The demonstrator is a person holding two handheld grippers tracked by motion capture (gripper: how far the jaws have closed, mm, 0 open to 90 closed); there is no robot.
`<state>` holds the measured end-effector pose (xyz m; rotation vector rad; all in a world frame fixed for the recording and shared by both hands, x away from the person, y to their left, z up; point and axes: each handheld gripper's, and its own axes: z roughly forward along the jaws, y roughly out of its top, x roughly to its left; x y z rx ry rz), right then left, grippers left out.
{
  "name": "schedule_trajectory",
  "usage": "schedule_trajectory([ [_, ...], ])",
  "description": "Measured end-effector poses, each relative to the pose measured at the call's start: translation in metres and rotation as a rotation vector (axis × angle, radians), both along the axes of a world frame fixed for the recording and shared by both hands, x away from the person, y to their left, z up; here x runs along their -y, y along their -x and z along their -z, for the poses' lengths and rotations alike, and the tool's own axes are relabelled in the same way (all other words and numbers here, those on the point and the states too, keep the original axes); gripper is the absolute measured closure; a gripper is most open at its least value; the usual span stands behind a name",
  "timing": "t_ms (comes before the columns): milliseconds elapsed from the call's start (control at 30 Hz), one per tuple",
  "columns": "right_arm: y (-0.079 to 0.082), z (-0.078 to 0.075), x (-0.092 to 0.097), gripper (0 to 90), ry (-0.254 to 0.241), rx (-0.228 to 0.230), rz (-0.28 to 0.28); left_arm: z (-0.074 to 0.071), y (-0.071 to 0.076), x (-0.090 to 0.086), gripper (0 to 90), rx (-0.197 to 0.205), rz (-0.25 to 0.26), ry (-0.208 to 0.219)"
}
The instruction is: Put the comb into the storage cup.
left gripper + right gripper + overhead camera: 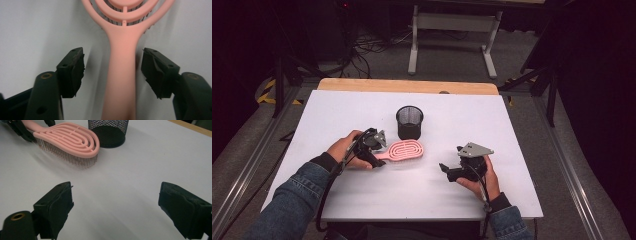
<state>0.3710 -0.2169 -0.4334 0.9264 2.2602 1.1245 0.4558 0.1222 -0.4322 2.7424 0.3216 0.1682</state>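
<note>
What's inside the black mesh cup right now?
From the high view, the black mesh cup looks empty, though its dark interior hides the bottom. The pink hairbrush lies outside it on the table, its handle between the left hand-held gripper's open jaws.

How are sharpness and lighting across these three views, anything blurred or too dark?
High view: the white table is evenly lit, the surroundings nearly black. Left gripper view: the pink brush handle is soft and slightly smeared between the open jaws, and the near jaws are blurry. Right gripper view: the brush bristles and the mesh cup read fairly sharp; its own jaws are out of focus.
</note>
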Motion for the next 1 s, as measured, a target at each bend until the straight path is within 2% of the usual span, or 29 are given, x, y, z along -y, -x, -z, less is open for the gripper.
schedule_trajectory([
  [300,0.0,0.0,-0.001,12.6,0.004,0.0,-0.006,0.001,-0.001,0.0,51.3,-0.031,0.004,0.026],
  [433,0.0,0.001,-0.002,12.6,0.006,-0.001,-0.01,0.001,-0.001,0.0,62.7,-0.054,0.025,0.048],
  [500,0.0,0.001,-0.002,12.6,0.007,-0.001,-0.01,0.001,0.0,0.001,68.8,-0.051,0.026,0.059],
  [600,0.0,0.001,-0.002,12.6,0.007,0.001,-0.01,0.001,0.001,0.0,69.2,-0.042,0.03,0.048],
  [700,0.0,0.001,-0.002,12.6,0.008,0.0,-0.011,0.003,0.002,-0.002,69.4,-0.038,0.02,0.081],
  [900,0.001,0.001,-0.003,12.6,0.009,-0.001,-0.021,0.004,0.007,-0.005,69.5,0.002,0.02,0.093],
  [933,0.001,0.001,-0.003,12.6,0.009,-0.001,-0.023,0.005,0.008,-0.005,69.6,0.008,0.016,0.105],
  [1000,0.001,0.001,-0.003,12.6,0.01,-0.001,-0.023,0.005,0.01,-0.006,69.6,0.01,0.006,0.109],
])
